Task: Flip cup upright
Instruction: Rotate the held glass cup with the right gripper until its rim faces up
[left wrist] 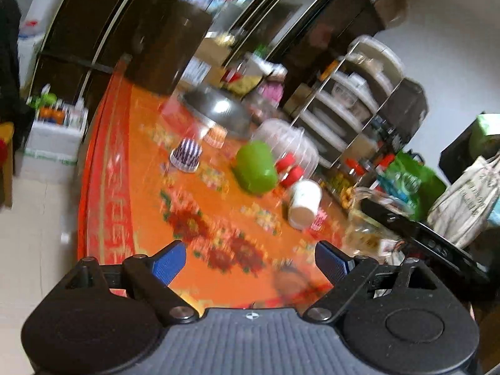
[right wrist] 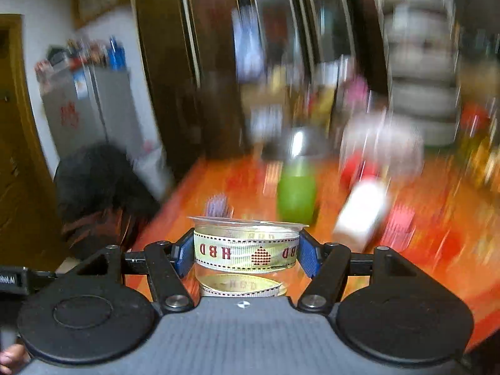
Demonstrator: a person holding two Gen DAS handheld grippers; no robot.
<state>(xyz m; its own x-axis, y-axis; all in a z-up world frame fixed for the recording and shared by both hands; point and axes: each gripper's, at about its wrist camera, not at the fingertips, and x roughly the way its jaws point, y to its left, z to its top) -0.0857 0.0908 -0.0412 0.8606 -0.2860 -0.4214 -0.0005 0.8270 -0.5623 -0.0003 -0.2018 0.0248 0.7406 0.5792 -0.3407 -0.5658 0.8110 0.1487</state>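
My right gripper (right wrist: 247, 257) is shut on a clear plastic cup (right wrist: 245, 250) with a pale "HBD" ribbon band, held rim up above the orange table. My left gripper (left wrist: 250, 261) is open and empty over the near part of the orange patterned tablecloth (left wrist: 131, 162). On the table lie a green cup (left wrist: 257, 167) on its side, a white cup (left wrist: 304, 200) on its side and a striped purple paper cup (left wrist: 186, 155) upside down. The green cup (right wrist: 296, 197) and white cup (right wrist: 362, 212) also show blurred in the right wrist view.
A metal bowl lid (left wrist: 215, 109), a clear dome cover (left wrist: 287, 143), red items (left wrist: 289, 168) and a tiered rack (left wrist: 350, 103) stand at the table's far side. Bags (left wrist: 462, 200) and a black device (left wrist: 418, 237) are at the right. A refrigerator (right wrist: 90, 109) stands left.
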